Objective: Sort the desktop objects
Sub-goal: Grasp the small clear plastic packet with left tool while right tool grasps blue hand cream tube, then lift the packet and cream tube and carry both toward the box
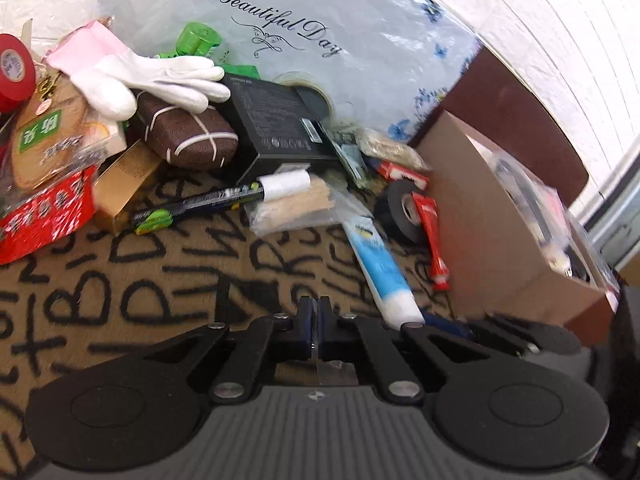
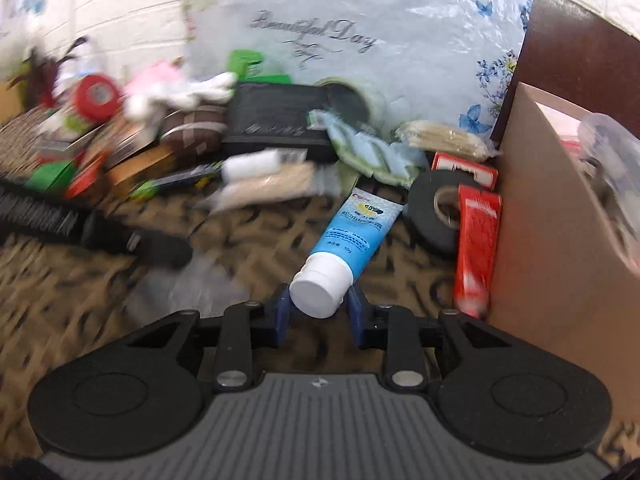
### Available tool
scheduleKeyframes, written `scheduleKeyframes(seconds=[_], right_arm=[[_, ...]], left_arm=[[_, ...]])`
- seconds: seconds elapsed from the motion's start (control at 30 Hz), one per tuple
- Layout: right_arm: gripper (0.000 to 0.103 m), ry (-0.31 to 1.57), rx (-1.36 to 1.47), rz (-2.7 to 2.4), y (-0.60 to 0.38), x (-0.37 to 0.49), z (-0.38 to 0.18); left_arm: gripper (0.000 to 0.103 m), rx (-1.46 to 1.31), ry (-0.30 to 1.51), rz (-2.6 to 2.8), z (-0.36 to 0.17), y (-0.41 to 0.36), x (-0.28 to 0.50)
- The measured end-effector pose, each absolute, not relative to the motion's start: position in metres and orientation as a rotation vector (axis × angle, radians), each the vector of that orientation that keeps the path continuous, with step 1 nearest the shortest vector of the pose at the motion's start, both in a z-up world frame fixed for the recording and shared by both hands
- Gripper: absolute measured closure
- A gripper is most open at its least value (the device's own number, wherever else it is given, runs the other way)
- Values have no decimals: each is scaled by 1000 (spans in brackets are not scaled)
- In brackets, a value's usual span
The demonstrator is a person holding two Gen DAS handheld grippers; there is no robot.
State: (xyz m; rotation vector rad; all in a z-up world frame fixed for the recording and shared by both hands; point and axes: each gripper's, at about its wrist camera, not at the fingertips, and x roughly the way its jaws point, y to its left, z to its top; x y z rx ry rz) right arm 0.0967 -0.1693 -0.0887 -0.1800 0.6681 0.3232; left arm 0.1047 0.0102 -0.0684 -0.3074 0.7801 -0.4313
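The right tongs [image 2: 319,309] stand partly spread, their blue pads [image 2: 280,312] flanking the white cap of a blue-and-white tube [image 2: 352,232]; the cap sits between the pads, but whether they actually press on it cannot be told through the motion blur. The tube lies on the letter-patterned cloth of the bench [image 2: 100,300], cap toward the camera, its flat end reaching back toward the clutter. Just to its right lie a roll of black tape [image 2: 428,216] and a red tube [image 2: 476,240], the red one against the side of a cardboard box [image 2: 552,248]. The left tongs [image 1: 315,312] are clenched with pads [image 1: 306,316] pressed together and nothing between them, hovering over the lettered cloth [image 1: 160,280]. In the left wrist view the same blue-and-white tube [image 1: 380,264] lies just right of those tongs, its cap near the right tongs' linkage at the lower edge. Behind it the pile holds a black box [image 1: 276,120], a brown case with white stripes [image 1: 188,132], a white glove [image 1: 160,80] draped over the case, a red tape roll [image 1: 14,72] at far left, and the cardboard box [image 1: 500,232] at right.
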Motion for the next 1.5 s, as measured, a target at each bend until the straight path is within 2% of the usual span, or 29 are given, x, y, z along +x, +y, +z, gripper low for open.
scheduleKeyframes(seconds=[0.23, 0.33, 0.4, 0.43, 0.47, 0.5, 0.53, 0.8, 0.9, 1.0, 1.07, 1.2, 1.23, 1.27, 1.33, 1.4, 1.43, 1.47, 1.5], right_arm=[[77, 728, -196, 351, -199, 12, -88], [77, 745, -198, 349, -206, -12, -89], [75, 737, -204, 343, -208, -21, -89], [74, 731, -208, 335, -208, -23, -88], [66, 724, -211, 327, -208, -24, -86], [54, 710, -211, 314, -208, -24, -85], [51, 698, -210, 303, -207, -24, -84], [51, 679, -233, 307, -200, -9, -82], [51, 690, -222, 295, -200, 0, -85], [51, 697, -220, 283, -200, 7, -89], [52, 707, -213, 286, -199, 12, -93], [56, 707, -198, 300, -198, 15, -96], [57, 706, -197, 304, -197, 15, -96], [58, 705, -196, 306, -197, 15, -96], [58, 705, -189, 308, -196, 16, -97], [59, 706, -174, 310, -197, 17, -98], [59, 706, -165, 309, -197, 18, -98], [59, 705, -156, 310, -198, 18, -99], [62, 704, -150, 309, -198, 19, -99]], left_arm=[[103, -285, 791, -478, -69, 13, 69], [96, -277, 781, -507, -69, 5, 60], [95, -260, 789, -527, -70, -2, 57], [92, -248, 795, -531, -70, -6, 56], [80, -235, 798, -533, -70, -10, 55], [74, -223, 800, -535, -70, -13, 53], [67, -213, 797, -538, -70, -16, 52], [63, -213, 837, -544, -80, -30, 63], [57, -211, 831, -546, -82, -33, 67], [62, -210, 834, -550, -83, -37, 71], [92, -214, 848, -574, -83, -39, 73], [91, -200, 840, -594, -82, -47, 70], [88, -193, 831, -591, -81, -49, 70], [77, -192, 827, -586, -81, -51, 69], [67, -196, 840, -602, -83, -55, 71], [68, -181, 838, -606, -83, -60, 72], [76, -166, 831, -611, -83, -63, 71], [94, -155, 823, -614, -82, -64, 70], [101, -151, 822, -610, -82, -64, 71]])
